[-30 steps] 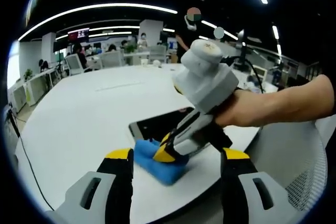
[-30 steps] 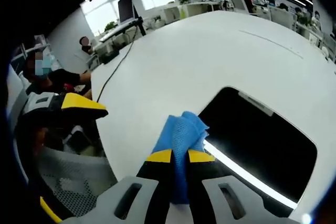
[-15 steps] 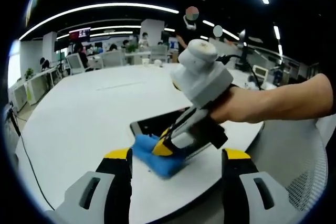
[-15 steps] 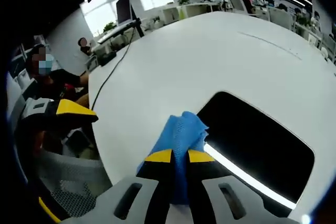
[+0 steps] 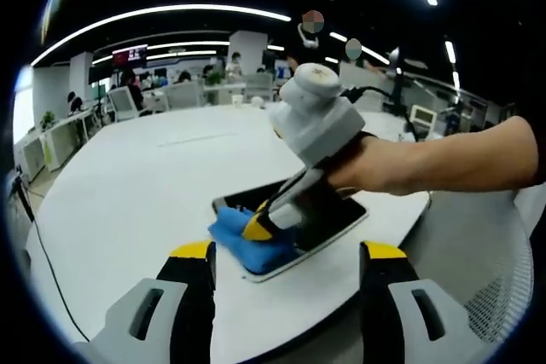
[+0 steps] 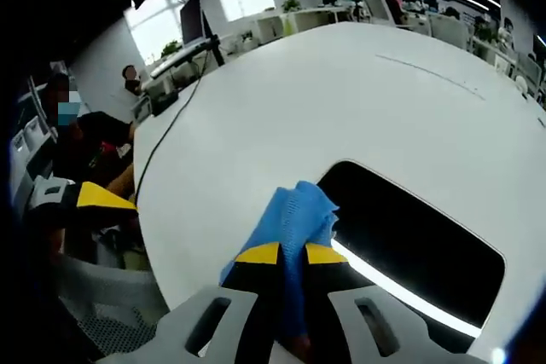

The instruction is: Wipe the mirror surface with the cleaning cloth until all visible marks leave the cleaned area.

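One mirror (image 6: 409, 236), one blue cloth (image 6: 294, 219), two tools (image 6: 292, 255) (image 5: 290, 262), one table (image 5: 128, 185).

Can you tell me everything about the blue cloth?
The blue cloth is soft-looking, with a fine woven mesh texture, bunched into folds. The right gripper is shut on it, its yellow-tipped jaws pinching it from both sides. The cloth lies pressed on one end of the dark rectangular mirror, spilling slightly over its edge, and the mirror lies flat on the white table.

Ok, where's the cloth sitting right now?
The blue cleaning cloth is clamped in the right gripper, pressed on the near corner of the mirror. In the left gripper view it lies on the mirror's left end.
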`<state>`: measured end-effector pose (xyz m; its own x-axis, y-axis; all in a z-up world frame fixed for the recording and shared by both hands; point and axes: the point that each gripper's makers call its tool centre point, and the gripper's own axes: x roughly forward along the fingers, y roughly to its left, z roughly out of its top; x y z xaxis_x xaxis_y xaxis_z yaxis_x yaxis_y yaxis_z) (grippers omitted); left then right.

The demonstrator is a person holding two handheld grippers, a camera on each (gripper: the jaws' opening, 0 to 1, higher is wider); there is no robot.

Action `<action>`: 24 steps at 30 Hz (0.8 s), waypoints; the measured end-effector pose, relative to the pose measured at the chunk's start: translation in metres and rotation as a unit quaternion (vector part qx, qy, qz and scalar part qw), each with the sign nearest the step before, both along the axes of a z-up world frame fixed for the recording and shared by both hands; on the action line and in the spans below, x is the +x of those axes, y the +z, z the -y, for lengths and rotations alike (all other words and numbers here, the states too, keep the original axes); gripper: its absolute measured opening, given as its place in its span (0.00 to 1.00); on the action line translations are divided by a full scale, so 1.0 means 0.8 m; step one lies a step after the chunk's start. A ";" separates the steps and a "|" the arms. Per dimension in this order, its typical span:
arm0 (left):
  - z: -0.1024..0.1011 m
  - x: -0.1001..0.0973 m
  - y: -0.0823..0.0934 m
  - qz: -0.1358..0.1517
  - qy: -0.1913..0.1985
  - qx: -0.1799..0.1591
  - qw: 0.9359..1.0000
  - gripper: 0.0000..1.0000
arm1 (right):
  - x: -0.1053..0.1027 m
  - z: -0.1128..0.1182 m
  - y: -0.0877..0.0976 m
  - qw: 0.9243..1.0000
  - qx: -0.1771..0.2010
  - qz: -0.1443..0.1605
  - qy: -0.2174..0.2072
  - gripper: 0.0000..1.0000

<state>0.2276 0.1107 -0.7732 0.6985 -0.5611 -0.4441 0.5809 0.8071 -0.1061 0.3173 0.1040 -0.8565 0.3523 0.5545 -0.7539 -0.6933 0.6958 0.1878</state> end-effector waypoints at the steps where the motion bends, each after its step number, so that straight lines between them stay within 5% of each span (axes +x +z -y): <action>1: 0.000 0.000 0.000 0.000 -0.001 0.000 1.000 0.67 | 0.003 0.000 0.000 1.000 0.000 0.004 0.000 0.04; 24: 0.001 0.000 0.002 0.003 -0.001 -0.004 1.000 0.65 | 0.030 0.005 -0.003 1.000 -0.004 0.011 -0.013 0.04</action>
<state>0.2275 0.1101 -0.7714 0.7001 -0.5659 -0.4354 0.5824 0.8054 -0.1102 0.3412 0.1004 -0.8587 0.3822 0.5387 -0.7508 -0.6787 0.7150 0.1674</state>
